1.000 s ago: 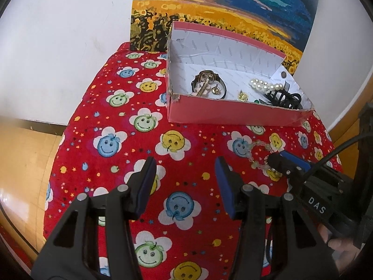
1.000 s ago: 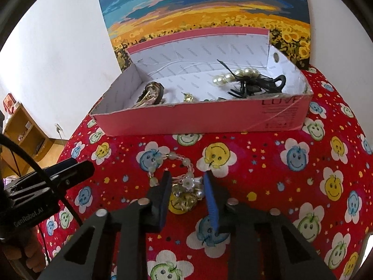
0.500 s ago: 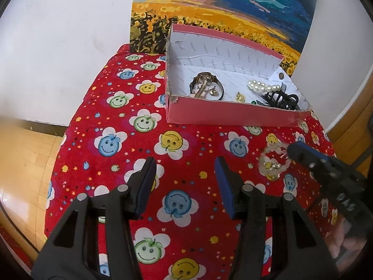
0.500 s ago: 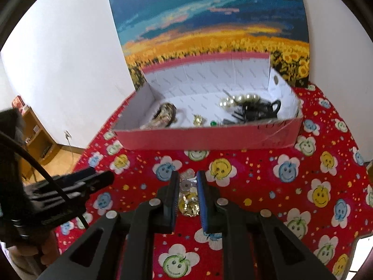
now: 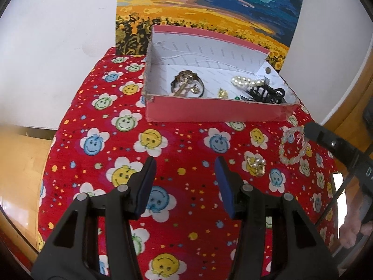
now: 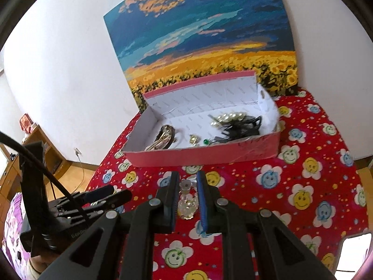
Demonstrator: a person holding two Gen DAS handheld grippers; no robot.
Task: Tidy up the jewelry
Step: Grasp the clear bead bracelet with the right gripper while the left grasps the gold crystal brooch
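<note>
On the worktop spread with a red cloth printed with smiling flowers (image 5: 191, 144), the left tongs (image 5: 184, 175) hang partly open over bare fabric, nothing between their blue pads. Beyond them stands the shallow pink cardboard box with a white lining (image 5: 209, 112), backed by a sunflower-field painting (image 5: 205, 11) leaning on the white wall. Inside the box, from its left end to its right, lie a dark-strapped wristwatch with gold pieces (image 5: 186, 82), a small gold earring (image 5: 222, 92), a tiny green stud (image 5: 237, 97), a string of cream pearls (image 5: 247, 81) and a tangle of black cord (image 5: 265, 93). To the right of the left tongs a gold, stone-set brooch (image 5: 255, 164) rests on the cloth, apart from everything else. Further right, the right tongs (image 6: 187, 194) are closed narrowly on a bracelet of pale translucent beads (image 5: 292, 145) — the loop dangles from their tips, clear of the cloth and short of the box. In the right wrist view the beads (image 6: 186, 200) bunch between the pads, with the box's front wall just beyond.
</note>
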